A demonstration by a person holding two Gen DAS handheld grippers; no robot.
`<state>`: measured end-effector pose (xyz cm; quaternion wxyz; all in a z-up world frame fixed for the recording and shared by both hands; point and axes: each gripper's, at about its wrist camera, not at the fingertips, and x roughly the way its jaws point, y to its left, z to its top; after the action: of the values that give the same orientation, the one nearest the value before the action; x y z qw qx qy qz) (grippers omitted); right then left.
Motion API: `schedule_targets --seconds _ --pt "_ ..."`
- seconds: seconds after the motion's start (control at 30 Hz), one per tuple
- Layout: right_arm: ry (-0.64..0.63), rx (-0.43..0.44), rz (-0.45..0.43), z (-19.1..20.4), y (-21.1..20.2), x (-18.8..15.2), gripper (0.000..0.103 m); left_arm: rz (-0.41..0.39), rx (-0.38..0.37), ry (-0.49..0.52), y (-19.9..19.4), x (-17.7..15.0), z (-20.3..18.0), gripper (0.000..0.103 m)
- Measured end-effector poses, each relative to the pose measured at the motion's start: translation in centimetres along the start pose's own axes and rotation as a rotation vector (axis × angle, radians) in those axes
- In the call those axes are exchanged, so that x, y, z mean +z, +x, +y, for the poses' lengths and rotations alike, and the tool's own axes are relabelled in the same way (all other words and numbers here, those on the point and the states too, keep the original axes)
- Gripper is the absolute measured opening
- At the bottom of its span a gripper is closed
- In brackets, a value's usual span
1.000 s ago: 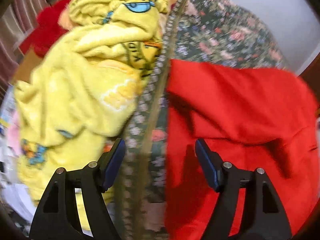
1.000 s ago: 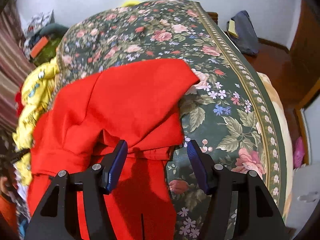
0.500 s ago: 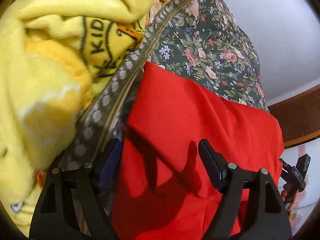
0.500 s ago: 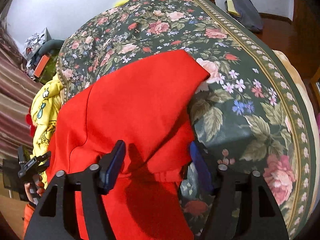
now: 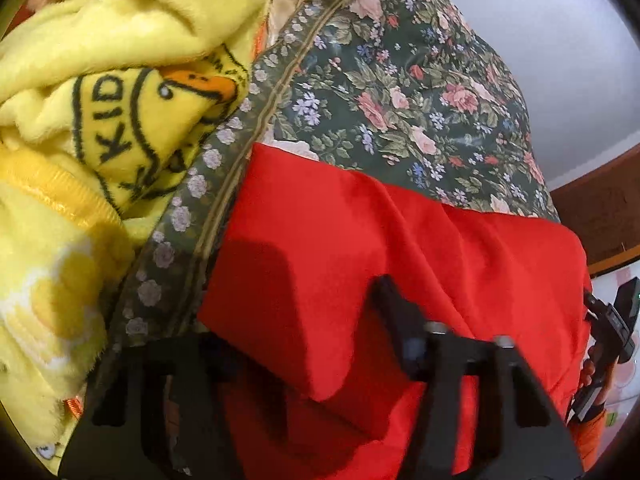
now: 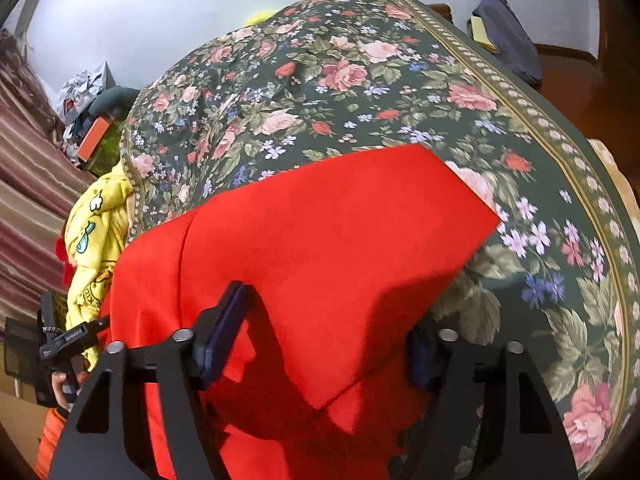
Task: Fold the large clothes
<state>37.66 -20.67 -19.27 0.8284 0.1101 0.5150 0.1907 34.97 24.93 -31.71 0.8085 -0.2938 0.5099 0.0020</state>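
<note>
Room: a bedroom with a pale wall and dark wood trim; striped curtains at the left of the right wrist view; a dark bag (image 6: 508, 36) on the wooden floor beyond the bed
Surface: a bed under a dark green floral bedspread (image 6: 320, 80) with a patterned border; this carries the work
Task thing: a red garment (image 6: 320, 232) lies on the near part of the bedspread, and its near portion drops past the bed edge toward the person
Why so placed: spread flat on the bed, probably so the layers can be squared before each fold; one layer is already turned over on top, with a straight far edge
Long axis: it appears to run from the far folded edge toward the cameras; the far right corner points out over the flowers; which end is collar or hem I cannot tell
Left claw (image 5: 304, 344): jaws wide apart, a folded red flap sitting between them; nothing pinched as far as I can see
Right claw (image 6: 324, 344): jaws likewise wide, straddling the near folded edge; not clamped
Beside: a yellow fleece blanket (image 5: 100, 92) with a duck print is heaped against the bed's left edge, apart from the red cloth
</note>
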Motion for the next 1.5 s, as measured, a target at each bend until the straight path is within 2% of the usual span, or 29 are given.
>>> schedule_targets --seconds 0.03,0.07,0.13,0.2,0.4,0.57,0.7,0.83,1.0,1.2,1.33,1.37,1.43,1.5 --pt "-0.003 0.000 -0.005 0.1 0.0 0.1 0.045 0.010 -0.022 -0.011 0.1 0.0 0.0 0.031" --pt "-0.002 0.009 -0.004 0.1 -0.2 0.0 0.040 0.015 -0.034 -0.030 0.0 0.1 0.2 0.028" --pt "-0.011 0.011 -0.013 0.4 -0.5 0.1 0.026 0.016 -0.048 -0.045 -0.3 0.1 0.2 0.016" --pt "-0.021 0.022 -0.035 0.8 -1.1 0.2 0.019 0.007 -0.044 -0.039 -1.0 0.2 -0.2 0.013" --pt "-0.081 -0.002 -0.084 2.5 -2.6 1.3 0.015 -0.096 0.037 0.130 -4.7 1.2 -4.8 0.012" --pt "-0.094 -0.017 -0.123 3.3 -3.0 3.9 0.014 -0.189 0.059 0.216 -7.4 3.7 -8.6 0.012" --pt "-0.124 -0.027 -0.149 3.8 -3.1 6.5 0.014 -0.240 0.075 0.259 -8.0 6.7 -10.5 0.012" --pt "-0.158 -0.047 -0.161 4.3 -2.1 9.0 0.014 -0.263 0.113 0.283 -6.7 9.4 -12.0 0.012" --pt "-0.167 -0.081 -0.129 4.1 1.2 10.6 0.014 -0.225 0.188 0.286 -2.2 11.8 -12.0 0.012" --pt "-0.137 -0.103 -0.081 2.0 4.4 10.6 0.014 -0.135 0.282 0.243 3.7 12.5 -9.2 0.012" --pt "-0.161 -0.095 -0.068 1.3 4.9 10.1 0.020 -0.082 0.268 0.177 5.3 12.4 -7.1 0.014" --pt "-0.165 -0.091 -0.067 1.3 4.9 10.1 0.023 -0.073 0.269 0.172 5.5 12.3 -6.7 0.015" --pt "-0.169 -0.096 -0.064 1.2 4.5 10.0 0.024 -0.065 0.266 0.171 5.6 12.1 -6.4 0.016" --pt "-0.172 -0.115 -0.057 1.2 4.2 9.8 0.030 -0.064 0.277 0.178 5.3 11.9 -6.5 0.017"
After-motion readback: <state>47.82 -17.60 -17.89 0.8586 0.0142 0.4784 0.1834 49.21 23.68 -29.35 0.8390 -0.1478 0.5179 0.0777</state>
